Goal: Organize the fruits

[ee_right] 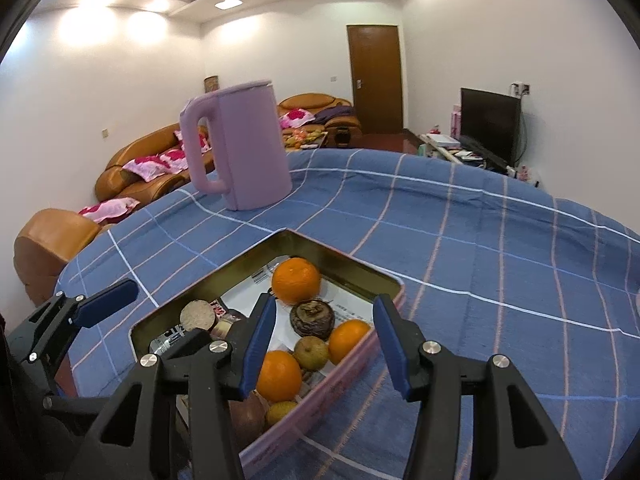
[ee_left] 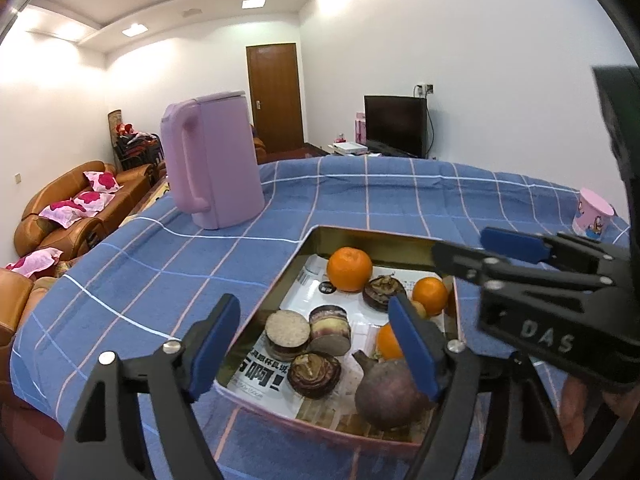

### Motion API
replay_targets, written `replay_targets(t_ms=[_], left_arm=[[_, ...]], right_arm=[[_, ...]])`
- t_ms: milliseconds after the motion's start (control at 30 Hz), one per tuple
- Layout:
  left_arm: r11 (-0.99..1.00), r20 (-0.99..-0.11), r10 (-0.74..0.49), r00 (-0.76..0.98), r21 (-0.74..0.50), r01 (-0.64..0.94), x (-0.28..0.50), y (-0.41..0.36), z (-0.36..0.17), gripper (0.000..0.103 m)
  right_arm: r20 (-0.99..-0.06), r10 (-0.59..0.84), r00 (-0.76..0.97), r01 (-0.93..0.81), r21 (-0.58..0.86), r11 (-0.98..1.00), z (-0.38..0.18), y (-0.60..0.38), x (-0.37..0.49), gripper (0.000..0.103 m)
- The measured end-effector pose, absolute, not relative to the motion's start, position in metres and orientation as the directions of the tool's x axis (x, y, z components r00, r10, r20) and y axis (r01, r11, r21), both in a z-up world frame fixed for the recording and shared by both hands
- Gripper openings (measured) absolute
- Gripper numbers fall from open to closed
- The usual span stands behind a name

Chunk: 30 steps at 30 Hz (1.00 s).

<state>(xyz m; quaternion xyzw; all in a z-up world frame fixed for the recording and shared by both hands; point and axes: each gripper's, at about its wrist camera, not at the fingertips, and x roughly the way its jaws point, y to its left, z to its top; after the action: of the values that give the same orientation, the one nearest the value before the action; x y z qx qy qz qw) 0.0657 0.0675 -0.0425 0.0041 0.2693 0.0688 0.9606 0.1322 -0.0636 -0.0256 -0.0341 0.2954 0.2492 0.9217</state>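
Note:
A pink-walled tin tray lined with printed paper sits on the blue checked tablecloth. It holds oranges, dark water chestnuts, cut brown rounds, a large purple round fruit and small yellowish fruits. My left gripper hovers open and empty over the tray's near end. My right gripper hovers open and empty over the tray's right side. Each gripper shows at the edge of the other's view.
A lilac electric kettle stands on the table beyond the tray. A pink patterned cup stands at the far right of the table. Sofas, a door and a TV lie behind.

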Motion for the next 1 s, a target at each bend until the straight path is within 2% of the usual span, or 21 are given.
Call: replay_targets(t_ms=[400,867,1000], left_arm=[[0.99,-0.472,0.137,0.871,0.028,-0.14,0.049,0.069,-0.027,0.087],[0.988,-0.441,0.151,0.885,0.029,-0.154,0.038,0.071,-0.015,0.092],[0.987,-0.43,0.157,0.889,0.034,-0.158,0.037,0.07,-0.013,0.098]], right_arm=[[-0.474,0.396,0.786,-0.419,0.063,0.906,-0.003,-0.094,0.092,0.055],[-0.421,0.396,0.816,-0.413,0.054,0.909,0.016,-0.103,0.069,0.058],[-0.407,0.397,0.823,-0.411,0.057,0.91,0.019,-0.107,0.064,0.058]])
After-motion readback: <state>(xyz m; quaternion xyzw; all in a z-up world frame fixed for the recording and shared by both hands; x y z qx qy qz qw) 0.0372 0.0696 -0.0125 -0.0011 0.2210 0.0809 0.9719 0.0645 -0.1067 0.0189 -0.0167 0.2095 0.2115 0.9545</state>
